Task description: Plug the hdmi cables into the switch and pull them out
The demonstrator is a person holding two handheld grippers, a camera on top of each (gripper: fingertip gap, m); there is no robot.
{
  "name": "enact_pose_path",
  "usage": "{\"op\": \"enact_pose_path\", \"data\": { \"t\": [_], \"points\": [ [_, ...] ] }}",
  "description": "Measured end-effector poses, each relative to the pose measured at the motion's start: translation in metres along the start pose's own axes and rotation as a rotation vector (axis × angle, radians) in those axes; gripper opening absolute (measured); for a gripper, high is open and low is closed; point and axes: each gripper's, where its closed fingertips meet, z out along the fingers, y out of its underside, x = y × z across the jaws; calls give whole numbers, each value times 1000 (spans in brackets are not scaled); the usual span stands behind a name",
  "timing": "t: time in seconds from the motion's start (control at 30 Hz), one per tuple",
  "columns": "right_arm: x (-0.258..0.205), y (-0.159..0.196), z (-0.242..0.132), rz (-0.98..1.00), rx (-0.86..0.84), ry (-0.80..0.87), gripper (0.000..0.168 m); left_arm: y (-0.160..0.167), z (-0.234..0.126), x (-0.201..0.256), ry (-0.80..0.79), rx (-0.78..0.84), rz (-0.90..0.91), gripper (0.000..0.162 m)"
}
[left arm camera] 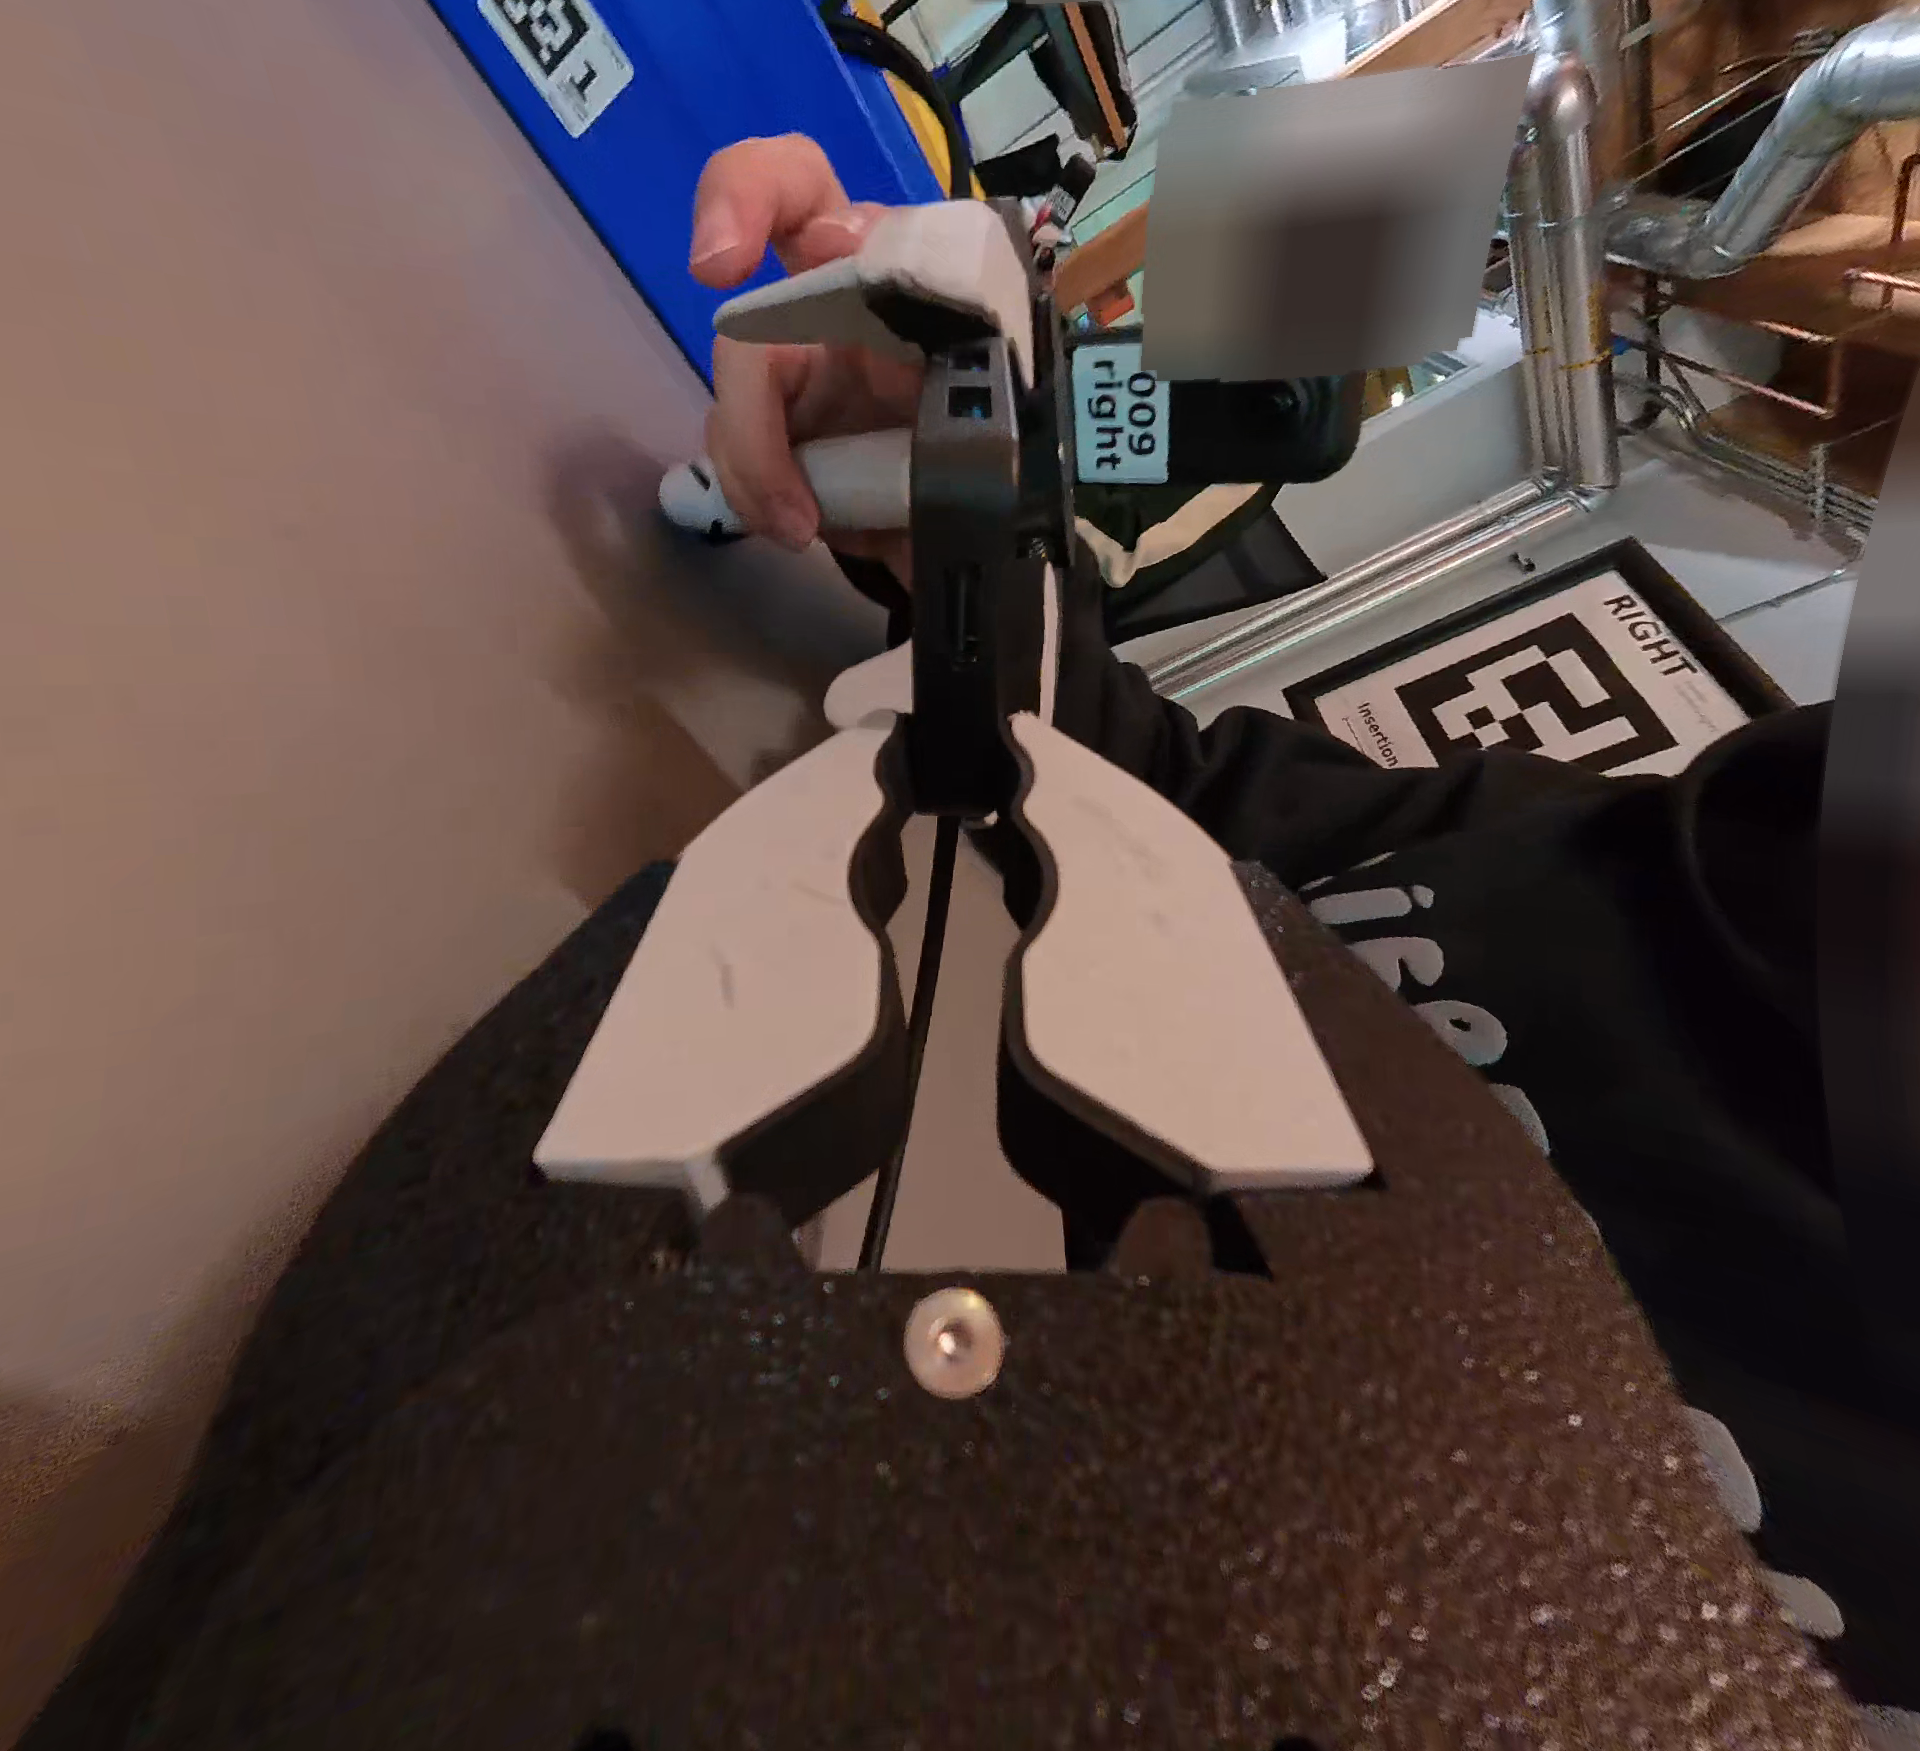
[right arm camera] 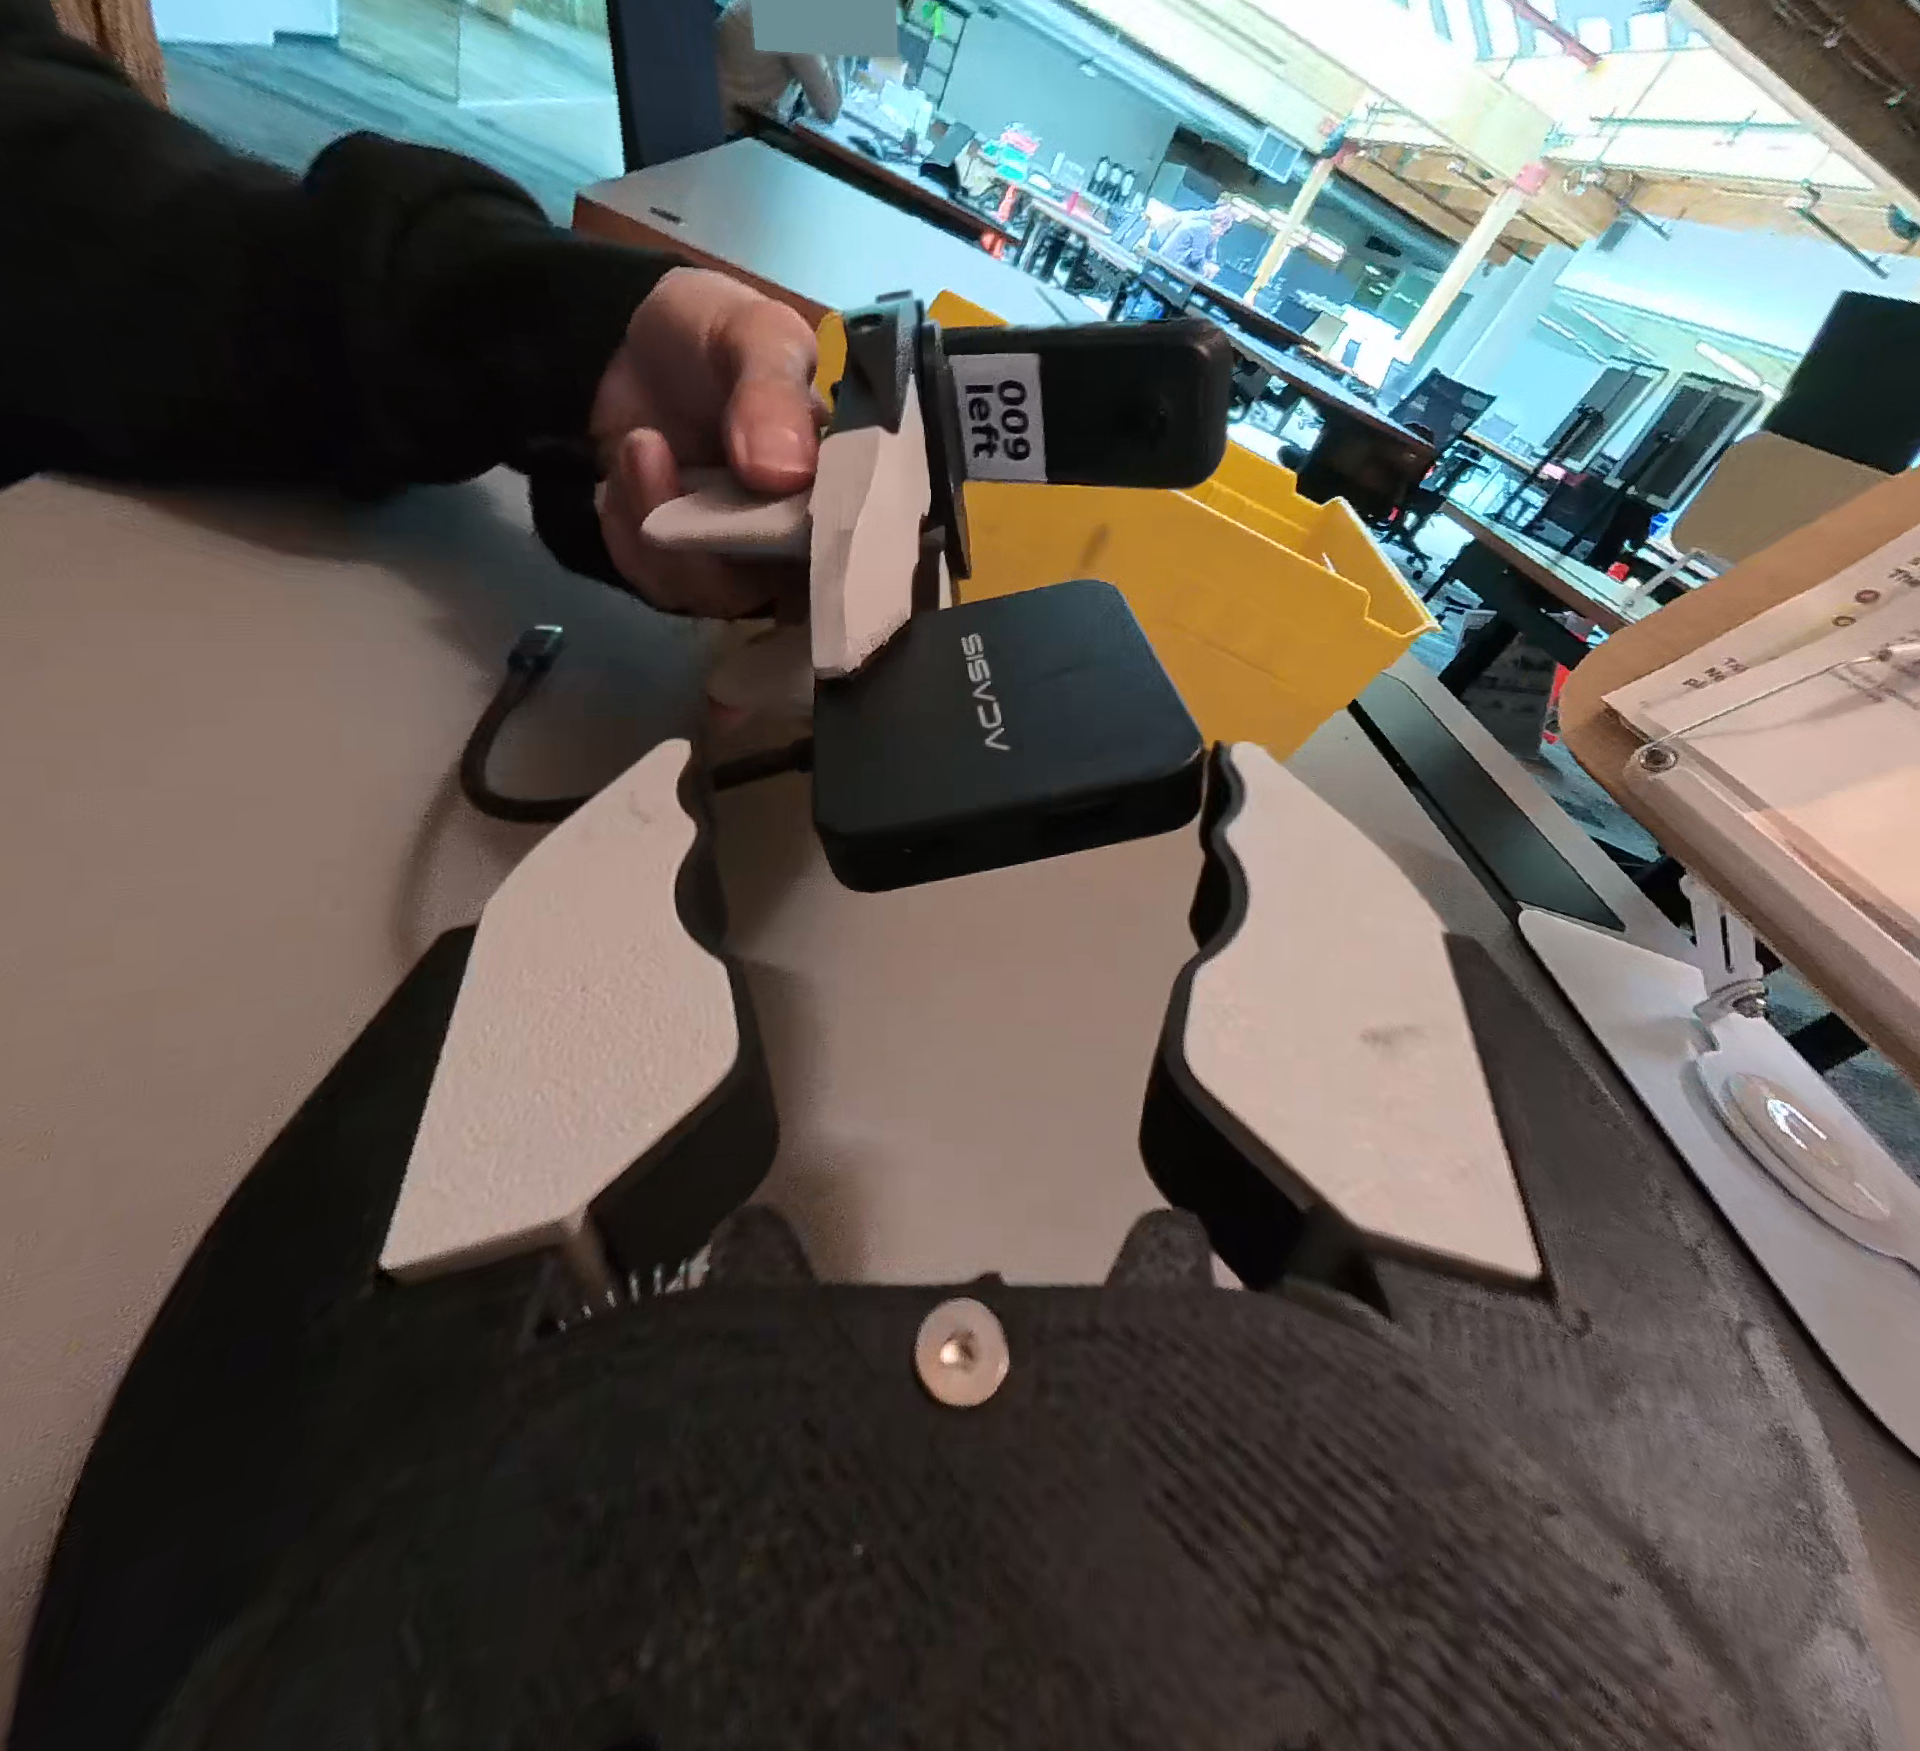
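**Operator:** State the position of the switch (right arm camera: 997, 714).

**Technician:** The switch is a flat black box. It is held clear of the grey table (right arm camera: 208, 766), between the two grippers.

**Operator:** State the condition of the left gripper (left arm camera: 961, 756).

**Technician:** Its white fingers (left arm camera: 748, 995) are drawn together and clamped on one end of the switch. In the left wrist view the switch stands edge-on. A hand (right arm camera: 707, 423) in a black sleeve holds this gripper, on the far side of the switch from the right wrist camera.

**Operator:** State the condition of the right gripper (right arm camera: 951, 766).

**Technician:** Its jaws stand wide apart. The opposite end of the switch sits between the fingertips. One corner of the switch lies against or just beside one fingertip. A clear gap separates the switch from the other fingertip. The gripper is not clamped on the switch.

**Operator:** Locate the cables.

**Technician:** A black cable (right arm camera: 488, 766) lies looped on the table, to the left of the switch in the right wrist view. Its plug (right arm camera: 540, 641) is free and apart from the switch. A thin black lead (left arm camera: 920, 1026) runs from the switch back between the left gripper's fingers. I cannot tell whether these are the same cable.

**Operator:** Report the surrounding items.

**Technician:** A yellow bin (right arm camera: 1195, 579) stands behind the switch in the right wrist view.
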Motion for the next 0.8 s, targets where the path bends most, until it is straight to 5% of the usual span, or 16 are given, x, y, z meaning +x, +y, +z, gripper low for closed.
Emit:
{"op": "enact_pose_path", "data": {
  "t": [0.37,0.47,0.8],
  "points": [
    [-5,3,-2,-130,-78,13,85,9,3,-3,-8,-56,-18,14],
    [-7,5,2,-141,-56,25,72,4,-1,-6,-19,-23,-19,14],
    [8,11,7,14,-72,98,73,-14,-6,-10,-28,104,-4,14]
  ]
}}
